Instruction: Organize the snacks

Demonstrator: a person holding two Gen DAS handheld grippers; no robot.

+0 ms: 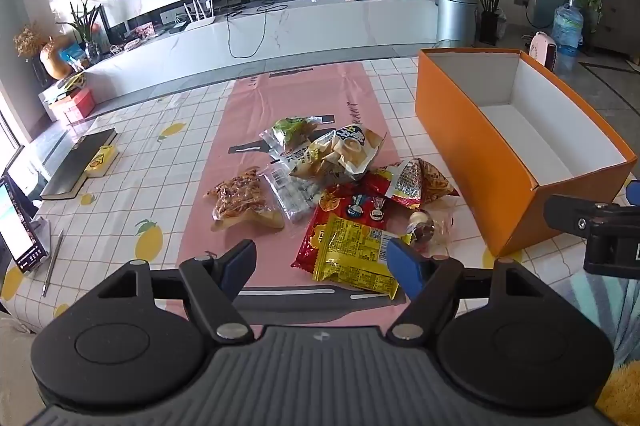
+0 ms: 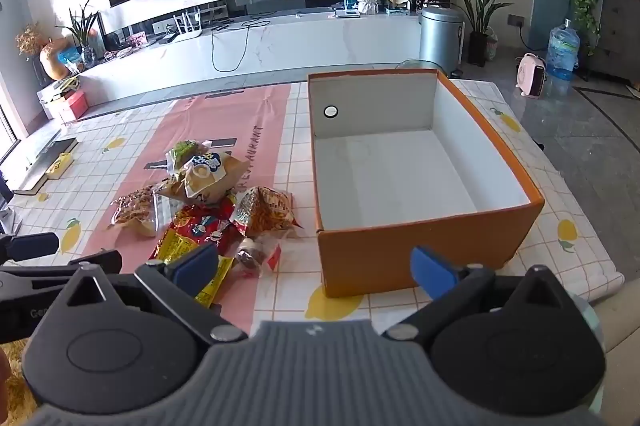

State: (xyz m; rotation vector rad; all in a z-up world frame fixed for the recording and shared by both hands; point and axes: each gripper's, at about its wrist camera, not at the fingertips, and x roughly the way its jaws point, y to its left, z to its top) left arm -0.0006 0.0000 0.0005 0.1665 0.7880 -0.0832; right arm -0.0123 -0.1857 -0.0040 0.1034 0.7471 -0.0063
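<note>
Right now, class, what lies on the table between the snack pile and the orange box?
Nothing: in the right wrist view, only bare checked tablecloth separates the snack pile from the orange box.

Snack packets (image 1: 320, 186) piled on the mat (image 1: 304, 94) mid-table (image 1: 180, 130), overlapping each other. Open box (image 2: 420, 254) right of the pile, apart from it, nothing inside. Book (image 1: 80, 162) far left on the table, small card (image 1: 100, 162) just beside it. Phone on stand (image 1: 18, 226) at the left edge, pen (image 1: 54, 262) near it. TV unit (image 1: 280, 26) behind the table, bin (image 1: 456, 14) at its right end.
</note>
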